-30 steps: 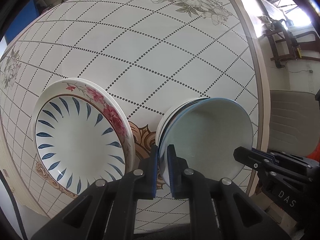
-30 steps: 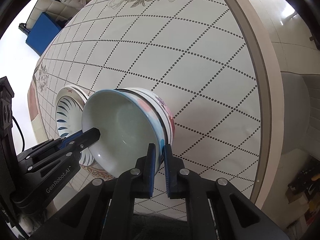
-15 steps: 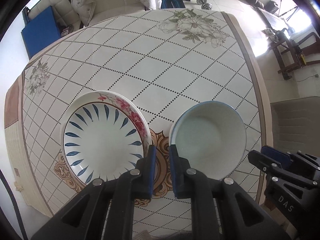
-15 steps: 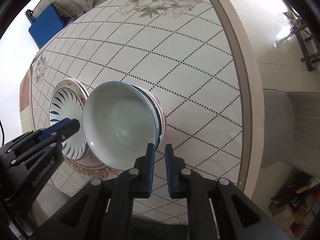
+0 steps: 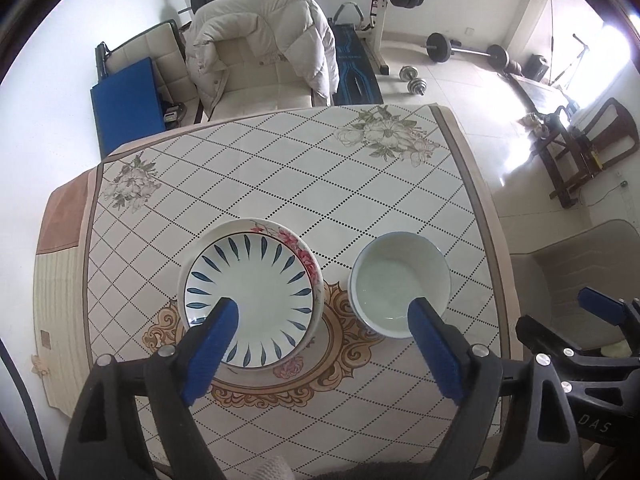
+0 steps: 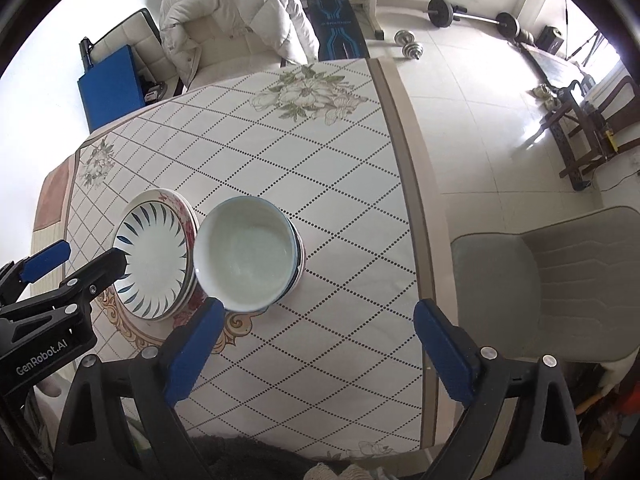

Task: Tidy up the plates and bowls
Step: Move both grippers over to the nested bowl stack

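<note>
Both tools above tabletop (image 5: 280,184), looking down on it.

L tool (image 5: 322,320): jaws spread wide, nothing between them. Blue pads; left pad overlaps plate stack in view, right pad overlaps near rim of bowl stack. No contact evident.

R tool (image 6: 316,320): jaws also spread wide, holding nothing. Left pad sits just below bowl rim in view, right pad out over tabletop edge near grey chair (image 6: 560,280).

Plate stack (image 5: 250,294): top plate white w/ blue leaf-stroke ring; under it a plate w/ pink floral rim shows at upper right edge. Lies flat on tabletop, partly over the gold scroll medallion (image 5: 348,344) printed on the cloth. Count of plates below top: cannot tell for sure.

Bowl stack (image 5: 400,284): pale-green interior, blue rim line, nested in other bowls (edges visible from R wrist view (image 6: 250,254)). Upright, just right of plates. In the R view bowl rim overlaps plate rim; touching or not, cannot tell.

Tabletop cloth: white, dotted diamond grid, floral prints at far corners.

Bkgd: cream armchair (image 5: 260,68) w/ white puffer jacket draped, blue mat (image 5: 126,104) leaning by the wall, barbell (image 5: 466,50) + dumbbell (image 5: 412,80) on floor.
</note>
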Demonstrator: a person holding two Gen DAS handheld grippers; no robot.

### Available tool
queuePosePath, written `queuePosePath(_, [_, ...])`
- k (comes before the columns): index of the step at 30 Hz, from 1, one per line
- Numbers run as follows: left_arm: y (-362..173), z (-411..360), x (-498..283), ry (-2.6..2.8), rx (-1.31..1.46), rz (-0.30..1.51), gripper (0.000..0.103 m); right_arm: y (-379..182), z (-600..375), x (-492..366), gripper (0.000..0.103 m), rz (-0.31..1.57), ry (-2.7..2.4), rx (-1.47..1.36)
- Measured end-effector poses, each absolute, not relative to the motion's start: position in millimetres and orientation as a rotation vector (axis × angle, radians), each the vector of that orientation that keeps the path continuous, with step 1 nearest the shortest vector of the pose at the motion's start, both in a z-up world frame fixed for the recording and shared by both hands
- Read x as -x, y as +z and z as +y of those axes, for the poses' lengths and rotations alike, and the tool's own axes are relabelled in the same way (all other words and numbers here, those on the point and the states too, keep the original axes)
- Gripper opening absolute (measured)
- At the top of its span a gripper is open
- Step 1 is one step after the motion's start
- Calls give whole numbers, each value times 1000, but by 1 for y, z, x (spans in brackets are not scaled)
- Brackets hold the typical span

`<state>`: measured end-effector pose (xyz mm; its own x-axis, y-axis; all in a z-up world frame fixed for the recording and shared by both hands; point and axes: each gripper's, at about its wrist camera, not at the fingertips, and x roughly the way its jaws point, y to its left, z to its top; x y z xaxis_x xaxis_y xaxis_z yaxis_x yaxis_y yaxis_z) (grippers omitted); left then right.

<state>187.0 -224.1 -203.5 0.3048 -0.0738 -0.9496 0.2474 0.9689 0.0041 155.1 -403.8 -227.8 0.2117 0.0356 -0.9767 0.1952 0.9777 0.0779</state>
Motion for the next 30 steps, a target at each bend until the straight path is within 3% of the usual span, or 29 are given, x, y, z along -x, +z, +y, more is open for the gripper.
queuePosePath(14, [-149, -212, -140, -150, -156, 1114, 87, -140, -382, -106, 98, 1185, -134, -110])
queuePosePath(22, [-159, -224, -136, -135, -180, 1111, 87, -138, -388, -107, 98, 1175, -86, -151])
queuePosePath(30, [-198, -237, -176, -183, -200, 1189, 87, -179, -410, -125, 98, 1179, -63, -174])
